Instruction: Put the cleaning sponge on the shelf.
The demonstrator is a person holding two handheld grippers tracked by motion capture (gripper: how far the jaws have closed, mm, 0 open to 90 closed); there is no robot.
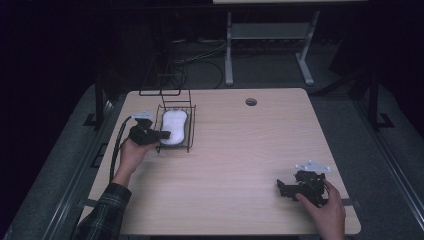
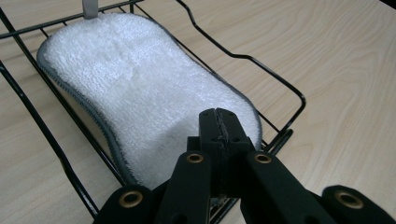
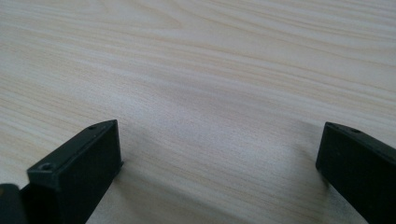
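White terry pad (image 2: 140, 98), peanut-shaped, pinched at the waist, edged all round with grey stitched binding; pile looks soft and short. A small pale loop or tab (image 2: 90, 7) sits at its far end; no writing readable on it, no brand or label seen anywhere.

Far left of the surface (image 1: 240, 165), high view: left hand (image 1: 131, 152), plaid sleeve behind it, holds the left tongs (image 1: 165, 134) at the near end of a black wire basket (image 1: 190, 131). The basket is a shallow open tray of thin rods with a tall wire frame rising at its far side. The pad (image 1: 173, 127) lies flat inside it, filling most of the floor. It is the basket's sole content.

Left gripper view: left tongs (image 2: 219, 122) with jaws pressed together, tips over the pad's near end. Whether any cloth is pinched between them cannot be told.

Middle of the surface: pale wood grain, a round cable hole (image 1: 251, 102) near the far edge.

Near right corner: right hand (image 1: 327, 212) holds the right tongs (image 1: 281, 187), resting low on the wood, well apart from the basket. Right gripper view: right tongs (image 3: 219, 154) with jaws spread wide, bare wood between them, holding nothing.
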